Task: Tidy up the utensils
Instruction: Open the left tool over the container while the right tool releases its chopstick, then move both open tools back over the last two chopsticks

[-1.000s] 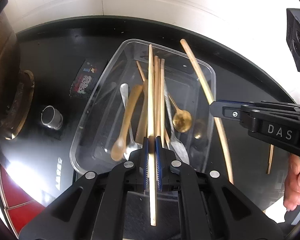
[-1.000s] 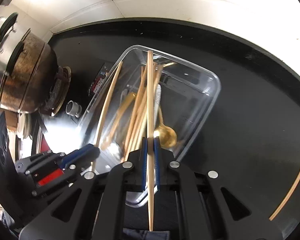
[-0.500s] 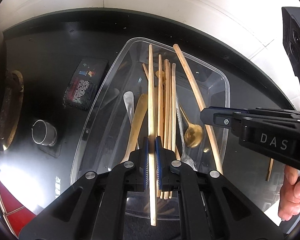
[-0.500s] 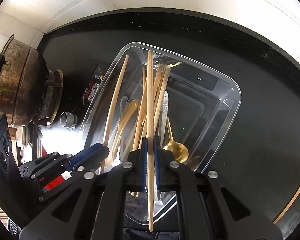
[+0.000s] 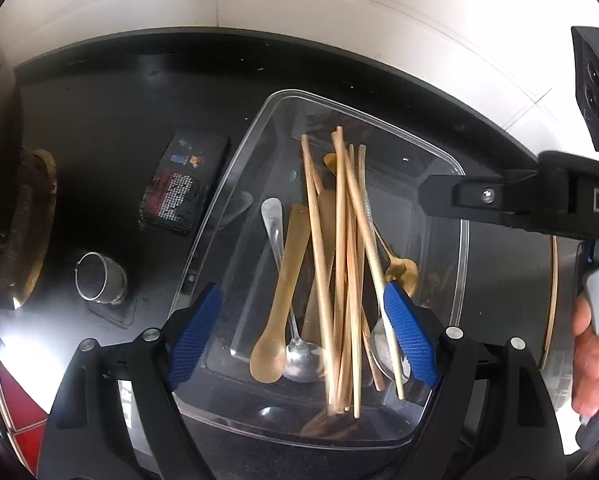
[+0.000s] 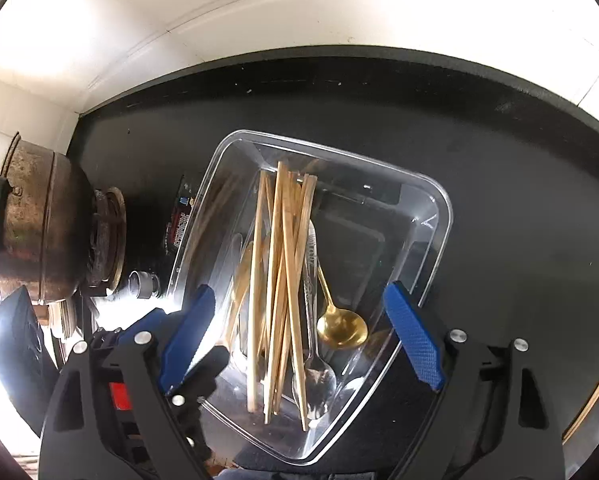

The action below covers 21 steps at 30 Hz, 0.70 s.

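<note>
Blue pads frame both views: my left gripper (image 5: 303, 330) and my right gripper (image 6: 299, 334) are each opening, jaws spreading wide, nothing pinched between them, both hanging over the clear tub (image 5: 461, 248). The chopsticks (image 5: 341, 264) lie loose in the tub, a ragged bundle running near to far, some crossing each other, resting on a wooden spoon (image 5: 277, 304), a steel spoon (image 5: 287, 320) and a gold spoon (image 6: 341, 330).

I judge the main risk to be the near ends of the sticks: they sit up against the tub's near wall, close under my fingers, and a careless pull back could catch one and flip it out. The tub looks light, so a bump on its rim could slide it on the glossy black counter (image 6: 519, 220).

One more chopstick (image 5: 553, 280) lies outside on the counter to the right of the tub, past the right gripper's body. Reaching it means crossing the tub's right rim.

Left of the tub there is less room: a small metal cup (image 5: 99, 278), a dark packet (image 5: 183, 188) and, farther left, an old pot (image 6: 39, 232) on a burner. The right and far counter is bare up to the white wall (image 6: 259, 8).
</note>
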### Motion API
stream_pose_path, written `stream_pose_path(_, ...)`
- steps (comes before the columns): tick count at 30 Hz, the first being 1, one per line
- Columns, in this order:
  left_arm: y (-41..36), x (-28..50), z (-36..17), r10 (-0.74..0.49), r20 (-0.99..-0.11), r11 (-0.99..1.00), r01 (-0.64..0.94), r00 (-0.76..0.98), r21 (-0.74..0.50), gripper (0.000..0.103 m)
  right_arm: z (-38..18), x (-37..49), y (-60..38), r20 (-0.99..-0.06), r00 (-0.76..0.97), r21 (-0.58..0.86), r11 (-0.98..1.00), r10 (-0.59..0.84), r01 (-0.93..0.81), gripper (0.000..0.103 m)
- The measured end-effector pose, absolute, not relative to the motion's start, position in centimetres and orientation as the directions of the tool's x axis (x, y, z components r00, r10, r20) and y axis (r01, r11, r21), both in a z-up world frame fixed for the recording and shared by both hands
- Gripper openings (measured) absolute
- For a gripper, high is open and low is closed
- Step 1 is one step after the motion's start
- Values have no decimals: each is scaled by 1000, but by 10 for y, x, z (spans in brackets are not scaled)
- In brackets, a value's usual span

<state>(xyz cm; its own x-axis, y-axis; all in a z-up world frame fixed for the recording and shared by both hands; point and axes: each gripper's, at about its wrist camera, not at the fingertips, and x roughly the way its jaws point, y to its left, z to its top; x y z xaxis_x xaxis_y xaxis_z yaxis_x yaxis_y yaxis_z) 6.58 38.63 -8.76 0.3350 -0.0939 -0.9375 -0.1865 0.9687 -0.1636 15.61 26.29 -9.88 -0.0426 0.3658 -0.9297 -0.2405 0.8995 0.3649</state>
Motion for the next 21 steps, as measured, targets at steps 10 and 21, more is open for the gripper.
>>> stream_pose_path(10,388,52,-81,-83,-939,965,-210,333,-160,81,-92,148,254,-923,-38,380,894,382,-236,85)
stream_pose_path(21,346,45,-64,-73,-933,979,-155,351,-135,81,-71,132,211,-913,21,395,894,408,-212,85)
